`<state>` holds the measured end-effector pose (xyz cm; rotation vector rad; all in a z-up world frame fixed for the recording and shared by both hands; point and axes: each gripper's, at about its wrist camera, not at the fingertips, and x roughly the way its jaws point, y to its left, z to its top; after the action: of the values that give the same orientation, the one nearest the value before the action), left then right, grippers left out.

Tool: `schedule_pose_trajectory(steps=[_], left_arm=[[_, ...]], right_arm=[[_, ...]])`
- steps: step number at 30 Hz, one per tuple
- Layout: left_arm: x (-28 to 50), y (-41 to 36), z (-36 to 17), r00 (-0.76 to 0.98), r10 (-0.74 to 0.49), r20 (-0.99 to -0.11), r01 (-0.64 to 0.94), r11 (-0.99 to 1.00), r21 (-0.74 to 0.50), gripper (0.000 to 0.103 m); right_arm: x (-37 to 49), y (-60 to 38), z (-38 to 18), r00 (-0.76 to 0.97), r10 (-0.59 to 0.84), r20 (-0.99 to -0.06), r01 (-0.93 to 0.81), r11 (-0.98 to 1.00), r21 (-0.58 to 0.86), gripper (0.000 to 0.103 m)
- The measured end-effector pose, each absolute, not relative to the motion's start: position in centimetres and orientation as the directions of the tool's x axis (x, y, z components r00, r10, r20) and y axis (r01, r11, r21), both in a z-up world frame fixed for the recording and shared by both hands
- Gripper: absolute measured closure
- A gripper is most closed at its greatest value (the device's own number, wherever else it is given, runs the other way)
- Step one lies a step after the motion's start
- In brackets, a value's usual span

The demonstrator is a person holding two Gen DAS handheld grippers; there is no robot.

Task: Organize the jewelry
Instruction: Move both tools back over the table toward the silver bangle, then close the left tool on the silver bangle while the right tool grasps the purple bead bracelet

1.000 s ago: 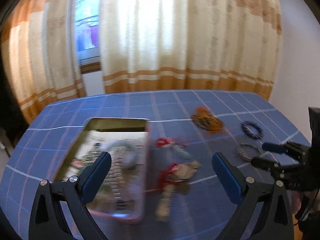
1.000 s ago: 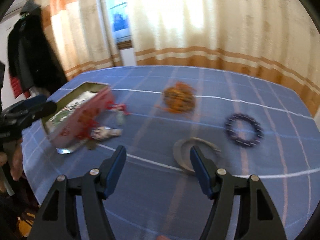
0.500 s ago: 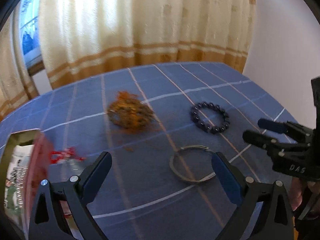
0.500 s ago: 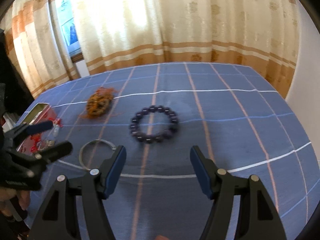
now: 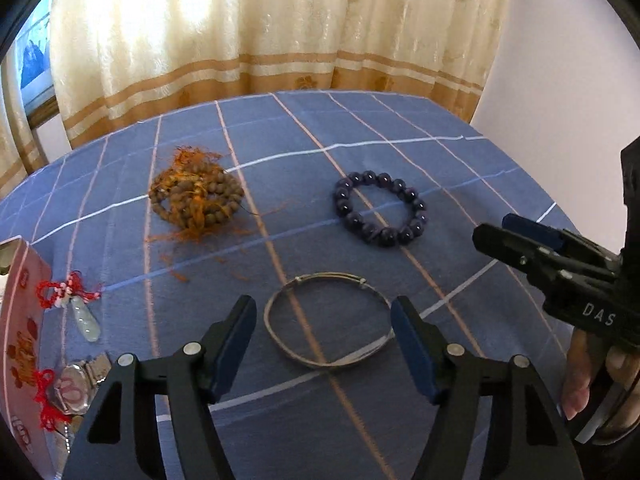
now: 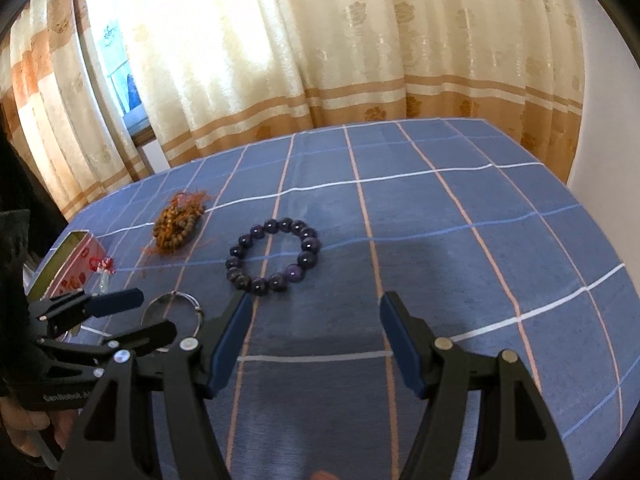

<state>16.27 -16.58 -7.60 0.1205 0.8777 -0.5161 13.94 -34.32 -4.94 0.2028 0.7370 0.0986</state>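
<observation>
Left gripper (image 5: 324, 334) straddles silver bangle (image 5: 327, 320), fingers closing (not yet touching) for pickup; right gripper (image 6: 316, 330), fingers apart, faces purple bead bracelet (image 6: 273, 257) at 12 o'clock.

My left gripper (image 5: 324, 332), jaws closing, sits low over the blue checked tablecloth (image 5: 400, 140) with the thin silver bangle (image 5: 328, 320) lying flat between its fingers; whether the pads touch the bangle I cannot tell; beyond it, to the right, the dark purple bead bracelet (image 5: 380, 209); to the left, the heap of brown beads with orange thread (image 5: 196, 196); at the left edge, the pink box (image 5: 16, 320), with a pale pendant on red cord (image 5: 76, 304) and a small watch (image 5: 80, 380) beside it; at right, my right gripper (image 5: 516, 232), held by my hand (image 5: 592, 376); behind, the cream curtain (image 5: 280, 24).
</observation>
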Motion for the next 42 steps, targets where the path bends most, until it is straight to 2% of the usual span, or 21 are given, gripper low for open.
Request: schedule_pose_trajectory(steps=[4, 15, 28, 32, 41, 42], left_arm=[[15.9, -17.8, -7.8, 0.535, -0.360, -0.765, 0.493, 0.868, -0.063, 0.029], [15.3, -18.5, -7.3, 0.515, -0.409, -0.754, 0.514, 0.851, -0.110, 0.028], [16.2, -19.2, -8.9, 0.565, -0.270, -0.780, 0.450, 0.893, 0.017, 0.028], [15.6, -18.5, -8.0, 0.586, -0.293, -0.756, 0.444, 0.896, -0.004, 0.028], [16.2, -18.1, -8.8, 0.551, -0.311, -0.775, 0.454, 0.890, -0.035, 0.028], [16.2, -17.9, -8.8, 0.549, -0.321, -0.772, 0.457, 0.888, -0.045, 0.032]], right_arm=[[13.9, -34.8, -4.9, 0.741, 0.162, -0.652, -0.003, 0.971, 0.238, 0.033], [13.8, -36.1, -5.2, 0.745, 0.163, -0.647, 0.044, 0.956, 0.291, 0.033], [14.2, -36.2, -5.5, 0.726, 0.161, -0.669, 0.052, 0.957, 0.287, 0.033], [14.1, -36.0, -5.5, 0.725, 0.157, -0.670, 0.052, 0.958, 0.281, 0.033], [14.0, -35.4, -5.5, 0.721, 0.147, -0.677, 0.044, 0.965, 0.257, 0.033], [14.0, -35.4, -5.5, 0.721, 0.146, -0.678, 0.045, 0.966, 0.255, 0.033]])
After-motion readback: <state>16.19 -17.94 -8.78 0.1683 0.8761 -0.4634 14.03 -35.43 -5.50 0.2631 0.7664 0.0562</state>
